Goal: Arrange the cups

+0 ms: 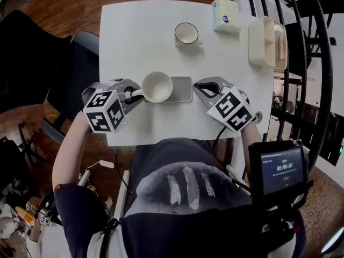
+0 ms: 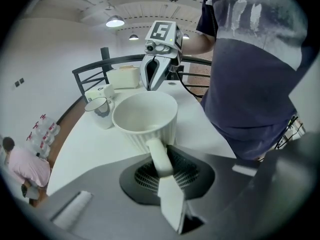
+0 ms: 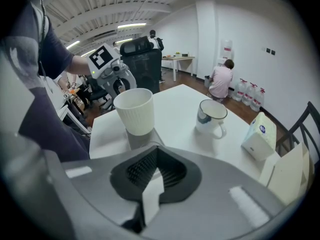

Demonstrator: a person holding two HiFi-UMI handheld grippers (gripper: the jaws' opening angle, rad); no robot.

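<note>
White ribbed cup (image 1: 156, 86) is hanging by its handle, pinched in the left gripper (image 1: 134, 94), over the left end of the grey mat (image 1: 183, 90), while the right gripper (image 1: 199, 87), closed and empty, is waiting opposite.

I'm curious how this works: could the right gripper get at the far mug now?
Probably yes: the right gripper is shut and empty, and only bare table lies between it and the far mug.

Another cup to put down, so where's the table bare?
Bare: the white table's far-left stretch, left of the dark-rimmed white mug, and the strip between that mug and the grey rectangular mat. Crowded: far-right corner, white tissue box and cream tray.
</note>
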